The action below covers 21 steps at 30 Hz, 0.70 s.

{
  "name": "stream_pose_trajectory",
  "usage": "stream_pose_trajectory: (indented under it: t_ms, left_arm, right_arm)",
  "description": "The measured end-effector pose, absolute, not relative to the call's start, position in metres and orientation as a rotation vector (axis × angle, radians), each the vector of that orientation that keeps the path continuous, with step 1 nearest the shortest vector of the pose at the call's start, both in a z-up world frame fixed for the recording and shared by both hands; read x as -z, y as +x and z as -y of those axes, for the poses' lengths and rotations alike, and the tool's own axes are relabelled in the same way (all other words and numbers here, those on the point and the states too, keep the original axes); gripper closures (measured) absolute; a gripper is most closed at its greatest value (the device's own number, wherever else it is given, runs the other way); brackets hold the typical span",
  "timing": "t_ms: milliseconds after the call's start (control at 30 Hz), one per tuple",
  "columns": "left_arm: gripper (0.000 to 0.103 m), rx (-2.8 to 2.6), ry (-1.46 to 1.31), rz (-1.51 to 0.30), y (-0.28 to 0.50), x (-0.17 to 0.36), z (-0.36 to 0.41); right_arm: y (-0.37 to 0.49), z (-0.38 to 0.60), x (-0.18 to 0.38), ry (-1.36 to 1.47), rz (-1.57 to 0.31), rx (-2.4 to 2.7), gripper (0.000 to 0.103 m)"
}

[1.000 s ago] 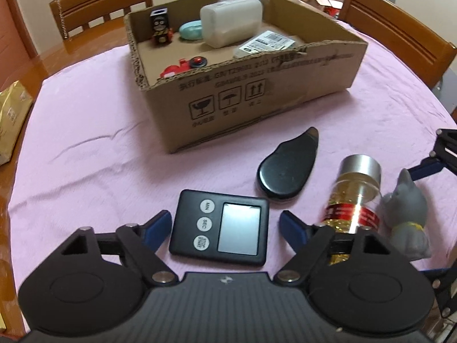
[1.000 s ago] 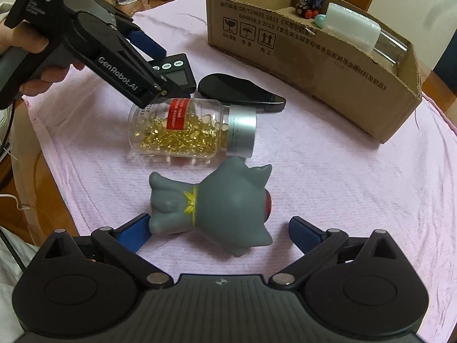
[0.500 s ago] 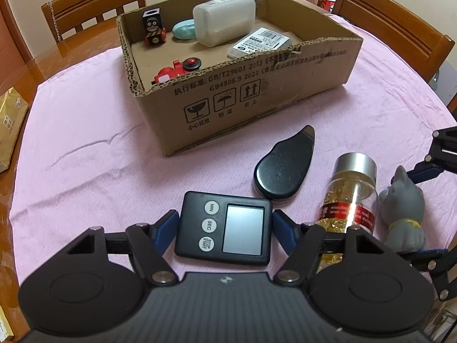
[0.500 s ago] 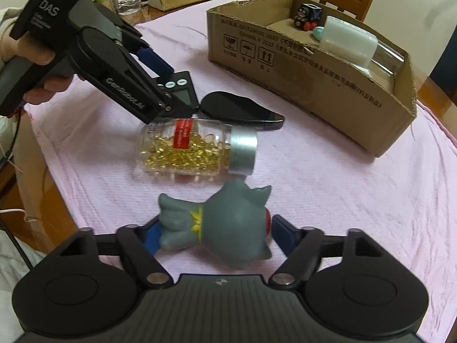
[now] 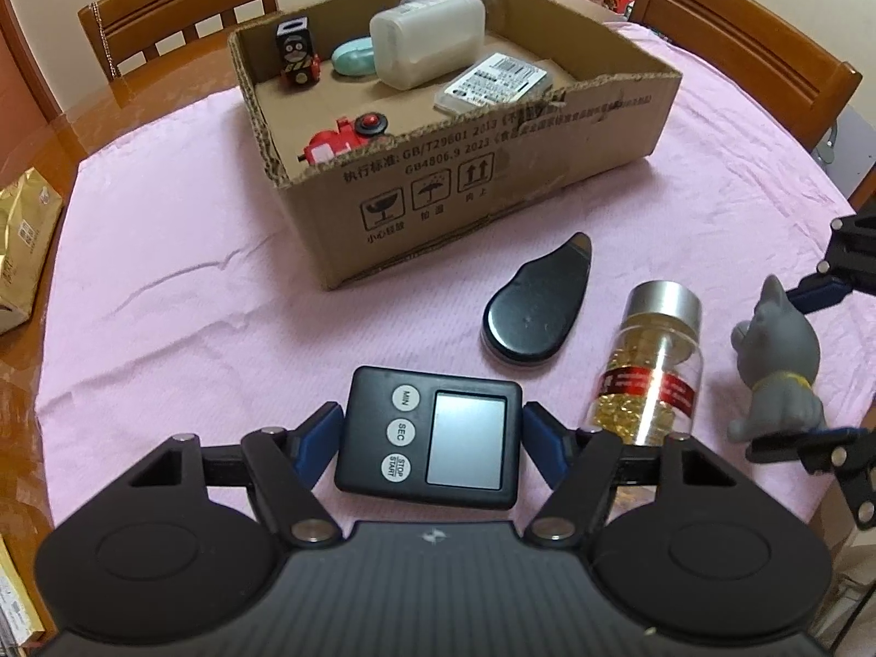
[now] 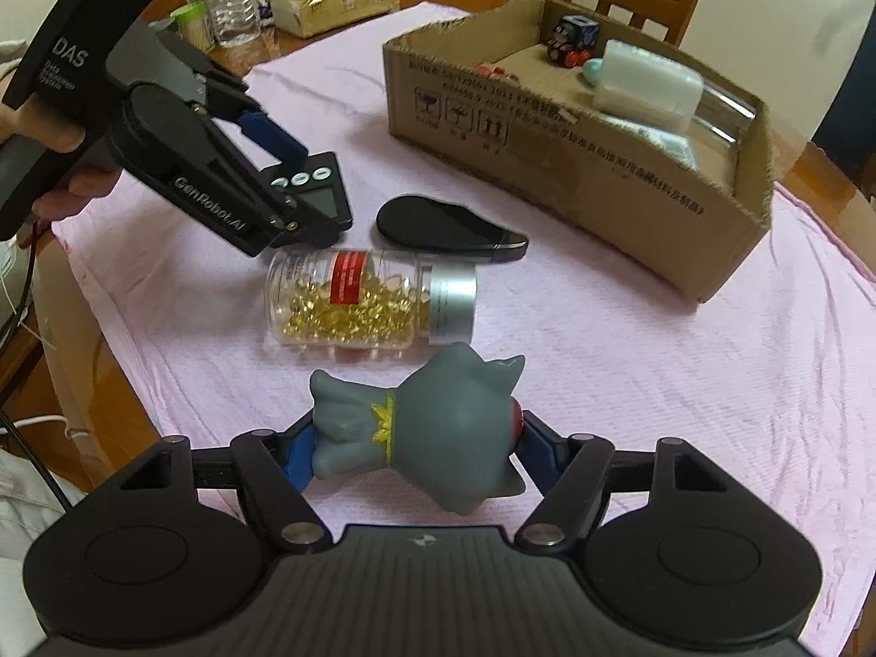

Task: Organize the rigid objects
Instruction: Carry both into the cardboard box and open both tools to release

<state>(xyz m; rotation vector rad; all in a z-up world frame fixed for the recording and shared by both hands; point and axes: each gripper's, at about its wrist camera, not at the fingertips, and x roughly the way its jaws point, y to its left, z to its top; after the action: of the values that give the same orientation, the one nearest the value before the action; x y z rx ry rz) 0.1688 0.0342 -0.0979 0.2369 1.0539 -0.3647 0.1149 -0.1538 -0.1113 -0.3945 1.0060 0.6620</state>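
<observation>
- So, my left gripper (image 5: 432, 438) has its blue pads closed against the flat black digital timer (image 5: 430, 435), long axis toward 12.
- My right gripper (image 6: 416, 446) pinches the grey rubber cat toy (image 6: 421, 432), lying crosswise.
- Open cardboard box (image 5: 493, 180) sits at 12 o'clock, well apart, nearer the left.

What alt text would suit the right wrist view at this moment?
The right tongs are shut on a grey cat figure lying on a pink tablecloth. Beyond it lie a capsule bottle and a black oval case; the left tongs straddle a black timer beside a cardboard box.
</observation>
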Motion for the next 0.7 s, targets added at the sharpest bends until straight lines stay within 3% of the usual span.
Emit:
stream_pose_trajectory:
  t_ms: [700]
  left_arm:
    - [0.033,0.436,0.243,-0.891,0.212,-0.003,-0.021]
  right_arm:
    - [0.164,0.169,0.029,-0.325,-0.809,-0.637,0.027]
